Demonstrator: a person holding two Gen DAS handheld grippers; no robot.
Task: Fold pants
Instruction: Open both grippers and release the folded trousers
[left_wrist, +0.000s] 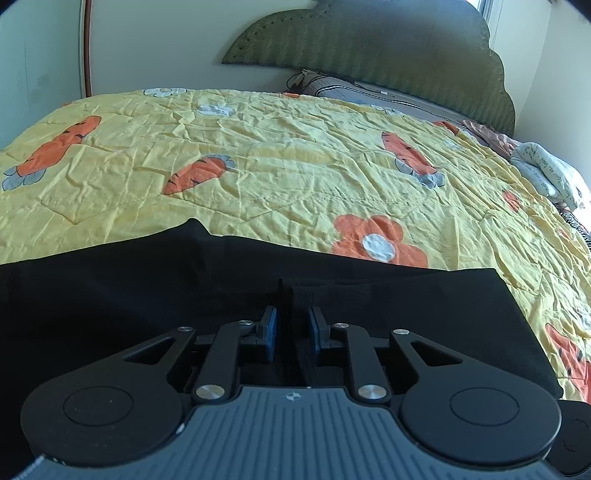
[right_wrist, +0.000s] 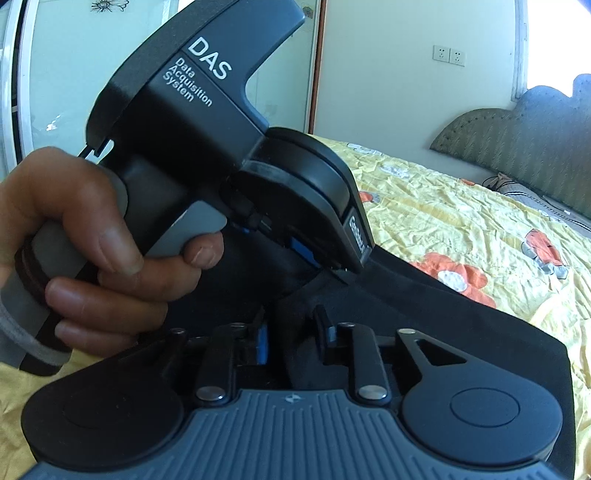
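Note:
Black pants (left_wrist: 147, 295) lie flat across the near part of a yellow quilt (left_wrist: 258, 166) printed with carrots and flowers. My left gripper (left_wrist: 293, 321) stands open by a narrow gap, with a raised ridge of the black cloth between its blue pads; the pads do not press on it. In the right wrist view the pants (right_wrist: 461, 325) run to the right, and a person's hand (right_wrist: 92, 229) holds the left gripper (right_wrist: 325, 267) tip-down on them. Just below it my right gripper (right_wrist: 293, 325) is open, with a bulge of the same cloth between its fingers.
A green padded headboard (left_wrist: 369, 44) and a grey pillow (left_wrist: 369, 96) stand at the far end of the bed. White printed cloth (left_wrist: 546, 170) and a peach cloth (left_wrist: 487, 136) lie at the right edge. A mirrored door (right_wrist: 55, 74) stands at left.

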